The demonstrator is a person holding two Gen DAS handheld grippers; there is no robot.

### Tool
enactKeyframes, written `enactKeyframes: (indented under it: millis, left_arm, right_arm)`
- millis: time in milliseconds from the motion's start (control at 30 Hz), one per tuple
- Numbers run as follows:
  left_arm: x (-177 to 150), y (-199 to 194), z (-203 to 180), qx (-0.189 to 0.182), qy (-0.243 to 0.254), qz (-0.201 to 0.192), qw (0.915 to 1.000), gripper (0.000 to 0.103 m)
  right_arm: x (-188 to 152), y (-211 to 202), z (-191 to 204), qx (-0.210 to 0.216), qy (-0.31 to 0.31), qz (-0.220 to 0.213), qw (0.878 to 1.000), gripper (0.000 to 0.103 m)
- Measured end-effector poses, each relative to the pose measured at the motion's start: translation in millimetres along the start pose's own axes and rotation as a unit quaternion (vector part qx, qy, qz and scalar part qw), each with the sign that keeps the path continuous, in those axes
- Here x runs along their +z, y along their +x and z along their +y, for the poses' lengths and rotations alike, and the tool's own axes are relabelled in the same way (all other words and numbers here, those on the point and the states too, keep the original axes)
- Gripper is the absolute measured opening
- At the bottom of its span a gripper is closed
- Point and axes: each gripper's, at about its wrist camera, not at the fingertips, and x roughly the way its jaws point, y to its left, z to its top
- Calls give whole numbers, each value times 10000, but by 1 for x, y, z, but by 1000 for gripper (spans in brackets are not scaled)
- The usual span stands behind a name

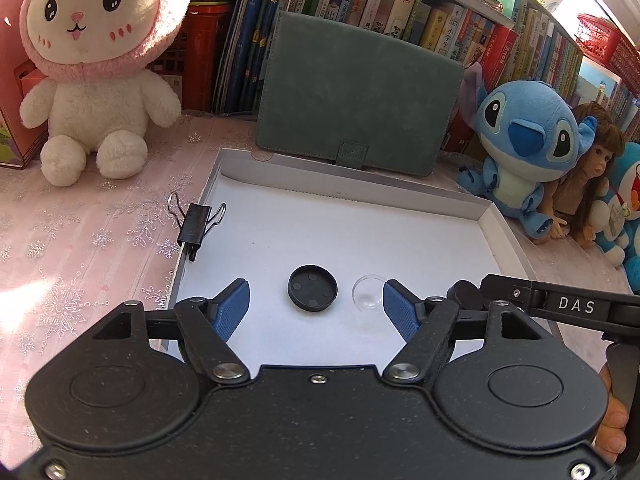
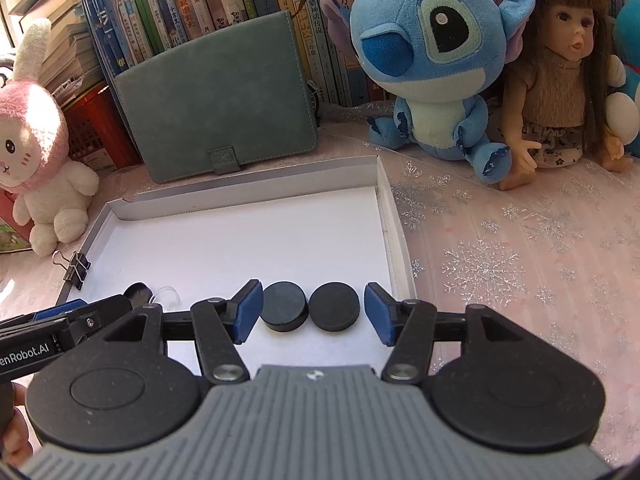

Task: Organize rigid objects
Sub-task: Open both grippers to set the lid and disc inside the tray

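A shallow white box lid (image 1: 494, 236) lies on the pink tablecloth. Inside it, in the left wrist view, a black round cap (image 1: 312, 288) lies hollow side up beside a clear dome-shaped piece (image 1: 368, 294). My left gripper (image 1: 316, 306) stands open around both, its blue pads apart from them. In the right wrist view two black discs (image 2: 285, 306) (image 2: 335, 307) sit side by side in the box lid (image 2: 394, 236). My right gripper (image 2: 314, 312) is open around them, the left pad close to the left disc. A black binder clip (image 1: 195, 225) grips the lid's left wall.
A green felt case (image 1: 356, 92) leans on a row of books (image 1: 400, 8) behind the lid. A pink-and-white plush rabbit (image 1: 100, 64) sits at the left. A blue plush (image 2: 432, 60) and a doll (image 2: 560, 72) sit at the right. A red crate (image 1: 188, 52) stands behind the rabbit.
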Motion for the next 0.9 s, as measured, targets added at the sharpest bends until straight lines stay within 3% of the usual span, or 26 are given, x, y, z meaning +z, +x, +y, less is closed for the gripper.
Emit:
enactKeyframes:
  millis: [400, 900]
  left_arm:
    - [-16, -28, -4, 15, 355, -193, 9992, 82]
    - [-55, -70, -8, -155, 766, -449, 9959, 86]
  right_arm:
    - [-14, -24, 9, 211, -302, -159, 9992, 85]
    - [-52, -62, -3, 482, -508, -366, 9969, 91]
